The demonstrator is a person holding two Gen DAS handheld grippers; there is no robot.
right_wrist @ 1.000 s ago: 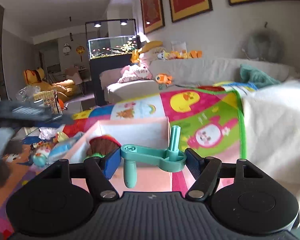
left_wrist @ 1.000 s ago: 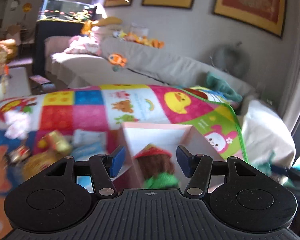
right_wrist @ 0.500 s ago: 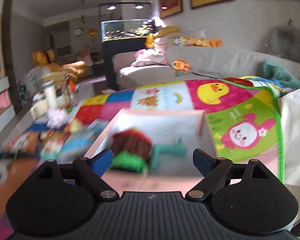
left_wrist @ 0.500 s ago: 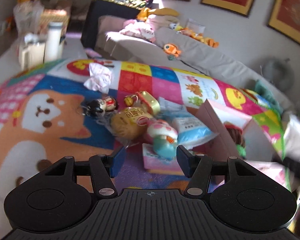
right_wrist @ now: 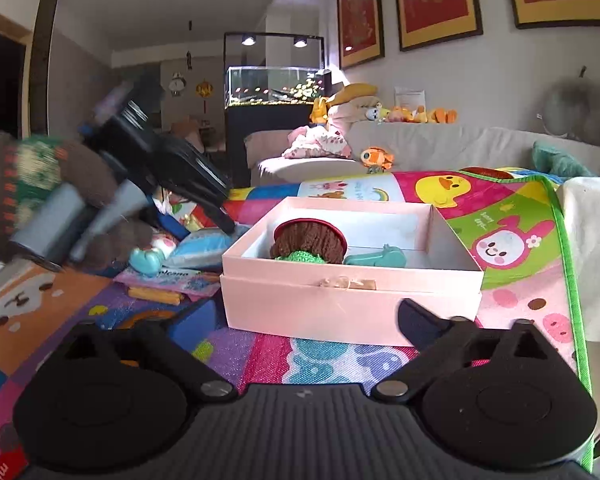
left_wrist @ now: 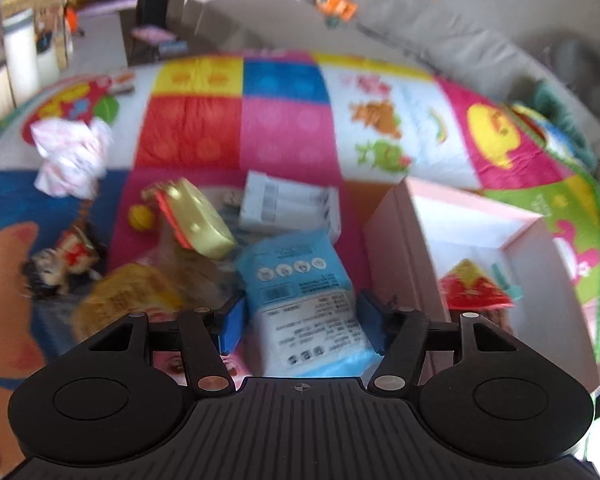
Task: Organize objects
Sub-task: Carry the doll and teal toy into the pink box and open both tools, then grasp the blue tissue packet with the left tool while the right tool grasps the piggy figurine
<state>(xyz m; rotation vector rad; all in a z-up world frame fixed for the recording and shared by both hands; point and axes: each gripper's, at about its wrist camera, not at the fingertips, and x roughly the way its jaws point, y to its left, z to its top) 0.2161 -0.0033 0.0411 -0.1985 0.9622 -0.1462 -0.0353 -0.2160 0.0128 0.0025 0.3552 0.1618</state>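
The left gripper [left_wrist: 300, 322] hangs low at centre frame in its own view, blue pads spread wide, one on each side of a blue-and-white soft packet [left_wrist: 304, 300]; whether the pads touch it cannot be told through the motion blur. The packet's long axis runs up the frame, straight ahead along the fingers, so the jaws lie across its narrow width. The right gripper [right_wrist: 304, 326] sits at the bottom of its view, jaws apart and empty, short of the pink box [right_wrist: 350, 304] at centre frame. By this showing the left hand is the nearer to the packet; the box lies at right in the left view, just beside it.

The packet looks a crinkly plastic pouch, pillowy and likely to give under pressure. The box is stiff, matte card, rectangular, lid off; inside rest a brown knitted doll [right_wrist: 310, 242] with a green collar and a smooth teal plastic crank [right_wrist: 376, 259]. Everything sits on a quilted, brightly printed play mat [left_wrist: 284, 132], with a yellow wedge-shaped toy [left_wrist: 198, 220] at centre left.
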